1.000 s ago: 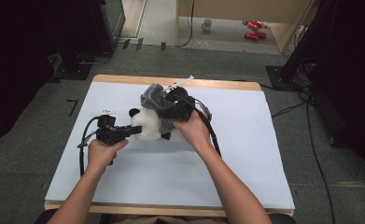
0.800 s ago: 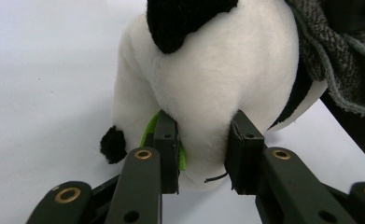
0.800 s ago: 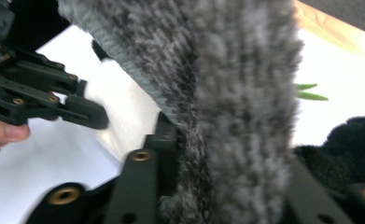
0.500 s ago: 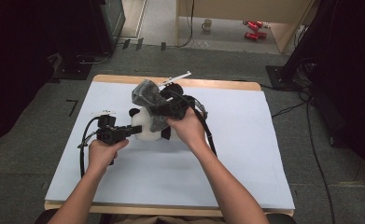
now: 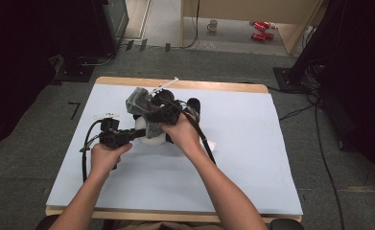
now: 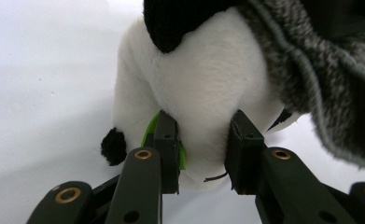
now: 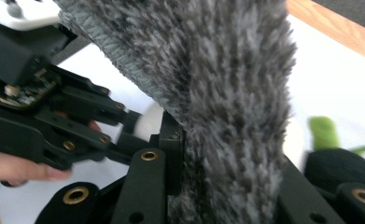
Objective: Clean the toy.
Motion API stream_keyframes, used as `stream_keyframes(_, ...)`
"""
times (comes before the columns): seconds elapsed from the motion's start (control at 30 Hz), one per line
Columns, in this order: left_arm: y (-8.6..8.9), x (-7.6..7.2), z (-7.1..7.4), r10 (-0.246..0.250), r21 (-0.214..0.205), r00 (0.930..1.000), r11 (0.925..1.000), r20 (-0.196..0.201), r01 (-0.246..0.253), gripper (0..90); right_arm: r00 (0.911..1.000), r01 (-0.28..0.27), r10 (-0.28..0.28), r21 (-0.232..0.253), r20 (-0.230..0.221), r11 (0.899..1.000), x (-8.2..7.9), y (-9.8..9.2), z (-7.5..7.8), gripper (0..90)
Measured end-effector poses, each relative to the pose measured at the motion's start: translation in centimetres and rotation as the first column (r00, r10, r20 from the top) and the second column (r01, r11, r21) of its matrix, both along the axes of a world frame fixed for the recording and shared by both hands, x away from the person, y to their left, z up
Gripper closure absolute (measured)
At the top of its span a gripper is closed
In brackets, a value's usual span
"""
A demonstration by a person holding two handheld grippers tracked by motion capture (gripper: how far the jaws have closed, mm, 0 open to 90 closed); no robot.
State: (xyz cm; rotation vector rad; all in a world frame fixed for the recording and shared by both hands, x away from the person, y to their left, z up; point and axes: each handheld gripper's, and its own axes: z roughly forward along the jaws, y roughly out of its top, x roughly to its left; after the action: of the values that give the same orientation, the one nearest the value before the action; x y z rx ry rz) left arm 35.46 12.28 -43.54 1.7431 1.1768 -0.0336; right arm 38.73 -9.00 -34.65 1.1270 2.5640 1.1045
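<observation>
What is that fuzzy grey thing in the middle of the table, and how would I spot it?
Start at the light blue table and look to its far middle, where both hands meet. There the right gripper pinches a grey fleecy cloth, draped over a white and black plush toy that the left gripper clamps. It is the one speckled grey, shaggy piece there.
</observation>
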Motion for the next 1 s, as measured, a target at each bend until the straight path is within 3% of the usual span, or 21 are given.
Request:
stream_keyframes(0.17, 0.0, 0.0, 0.0, 0.007, -0.002, 0.9999, 1.0, -0.014, -0.007, 69.7, 0.9993, 0.007, -0.004, -0.062, 0.038, 0.998, -0.2, -1.6, 0.2, 74.2)
stream_keyframes(0.3, 0.1, 0.0, -0.2, 0.003, -0.008, 0.9999, 1.0, -0.015, -0.003, 69.7, 0.9972, 0.058, -0.051, -0.133, 0.055, 0.989, 0.0, -3.3, 0.0, 74.1)
stream_keyframes(0.4, -0.2, -0.1, 0.0, -0.004, -0.009, 1.0, 1.0, 0.003, 0.004, 69.6, 0.9967, 0.077, -0.075, -0.101, 0.031, 0.992, 0.3, -4.9, -0.2, 73.7)
stream_keyframes(0.67, 0.0, 0.0, -0.1, -0.004, -0.012, 0.9999, 0.9999, -0.01, 0.004, 69.6, 0.9904, 0.131, -0.126, -0.102, 0.057, 0.986, 0.4, -7.5, 0.6, 75.0)
stream_keyframes(0.8, 0.1, 0.0, -0.1, -0.004, -0.017, 0.9999, 0.9999, -0.01, 0.004, 69.6, 0.9746, 0.219, -0.21, -0.136, 0.079, 0.966, 0.6, -9.3, 1.3, 76.0)
stream_keyframes(0.83, 0.0, 0.0, -0.1, -0.003, -0.017, 1.0, 0.9999, -0.004, 0.003, 69.7, 0.9703, 0.238, -0.229, -0.128, 0.076, 0.963, 0.7, -9.7, 1.5, 76.2)
stream_keyframes(0.9, -0.1, -0.1, -0.1, -0.001, -0.017, 1.0, 0.9998, 0.003, 0.001, 69.6, 0.9699, 0.242, -0.24, -0.065, 0.041, 0.968, 0.6, -10.3, 2.0, 76.5)
stream_keyframes(1.0, -0.1, -0.1, 0.0, 0.002, -0.02, 1.0, 0.9998, 0.004, -0.002, 69.6, 0.9757, 0.219, -0.219, 0.009, 0.01, 0.976, 0.3, -9.9, 2.7, 76.7)
